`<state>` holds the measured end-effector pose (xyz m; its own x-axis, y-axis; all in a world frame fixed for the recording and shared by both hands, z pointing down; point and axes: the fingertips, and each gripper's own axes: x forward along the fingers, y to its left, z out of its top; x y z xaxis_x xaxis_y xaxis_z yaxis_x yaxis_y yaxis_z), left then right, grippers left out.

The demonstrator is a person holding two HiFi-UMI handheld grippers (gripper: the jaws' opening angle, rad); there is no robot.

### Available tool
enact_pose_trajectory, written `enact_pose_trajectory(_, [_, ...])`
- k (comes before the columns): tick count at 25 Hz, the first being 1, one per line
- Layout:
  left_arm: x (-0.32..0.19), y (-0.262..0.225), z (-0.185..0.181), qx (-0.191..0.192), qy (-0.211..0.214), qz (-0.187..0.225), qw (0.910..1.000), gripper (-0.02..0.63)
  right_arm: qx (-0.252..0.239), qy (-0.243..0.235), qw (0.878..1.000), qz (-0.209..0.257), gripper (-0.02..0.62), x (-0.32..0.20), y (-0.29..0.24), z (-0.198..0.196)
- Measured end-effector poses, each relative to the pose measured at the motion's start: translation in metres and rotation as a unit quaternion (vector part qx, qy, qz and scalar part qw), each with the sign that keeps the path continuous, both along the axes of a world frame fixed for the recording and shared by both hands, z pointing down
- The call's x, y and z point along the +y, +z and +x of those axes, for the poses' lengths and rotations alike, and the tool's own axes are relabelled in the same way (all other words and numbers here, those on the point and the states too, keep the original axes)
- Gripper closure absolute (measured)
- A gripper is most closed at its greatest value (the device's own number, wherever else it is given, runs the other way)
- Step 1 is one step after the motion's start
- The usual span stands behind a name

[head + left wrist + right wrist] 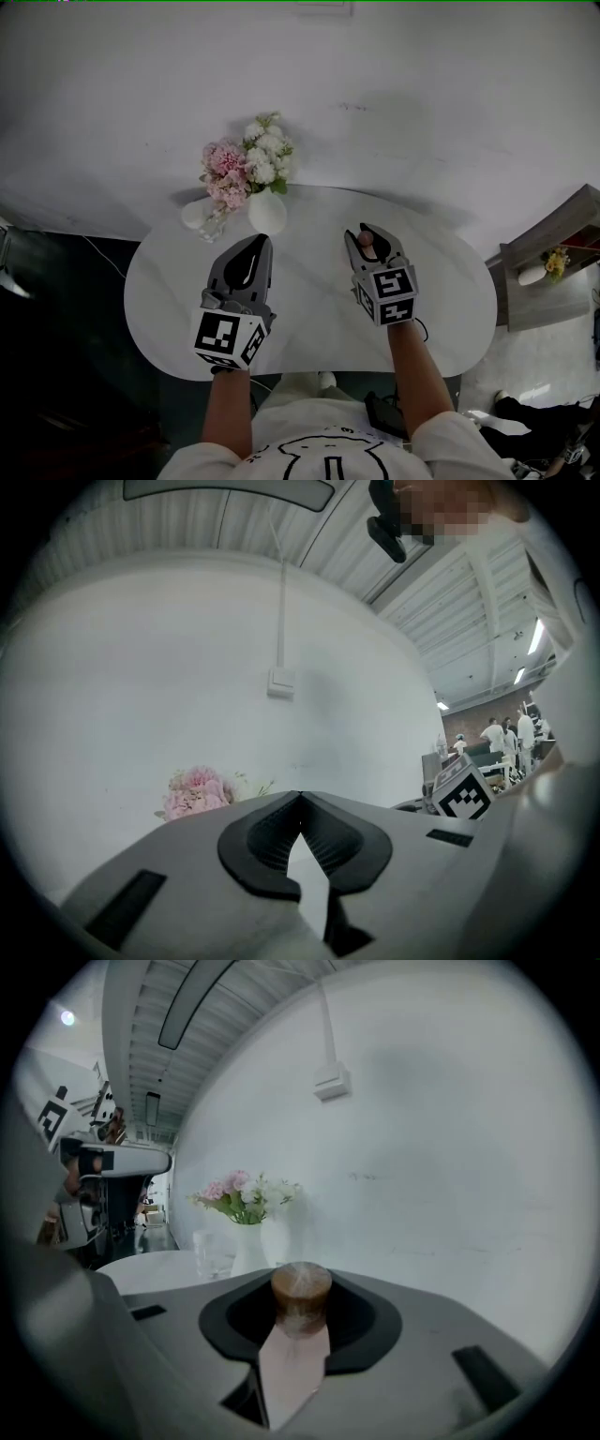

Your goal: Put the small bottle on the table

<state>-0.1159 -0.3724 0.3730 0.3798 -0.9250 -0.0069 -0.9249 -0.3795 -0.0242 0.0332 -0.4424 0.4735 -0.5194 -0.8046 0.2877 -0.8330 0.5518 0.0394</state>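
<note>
A white oval tabletop is seen from above. At its far edge a white vase of pink and white flowers is set, with a clear glass just beside it on the left.

The right gripper is held over the right half of the tabletop, pointing towards the wall. Its fingers are clamped on the bottle. In the right gripper view the brown cap is seen at the far end, between the dark pads, and the pale pink body runs back towards the camera. From above, the bottle is seen only as a small brown and pink patch near the fingertips. Whether it touches the tabletop cannot be told.

The left gripper is held over the left half of the tabletop, near the vase and well apart from the right gripper. Its fingers are brought together at the tips, and nothing is held between them.

At the right edge of the head view a grey shelf is seen, off the tabletop.
</note>
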Motion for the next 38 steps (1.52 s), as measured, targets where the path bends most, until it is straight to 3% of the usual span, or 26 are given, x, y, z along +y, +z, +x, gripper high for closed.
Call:
enact_pose_trajectory(21, [-0.056, 0.045, -0.008, -0.002, 0.035, -0.055, 0.9979, 0.601, 0.002, 0.003, 0.998, -0.061, 0.480, -0.100, 0.077, -0.035])
enact_pose_trajectory(38, [-0.075, 0.061, -0.017, -0.011, 0.047, -0.078, 0.9958, 0.601, 0.011, 0.010, 0.995, -0.101, 0.480, -0.133, 0.126, -0.043])
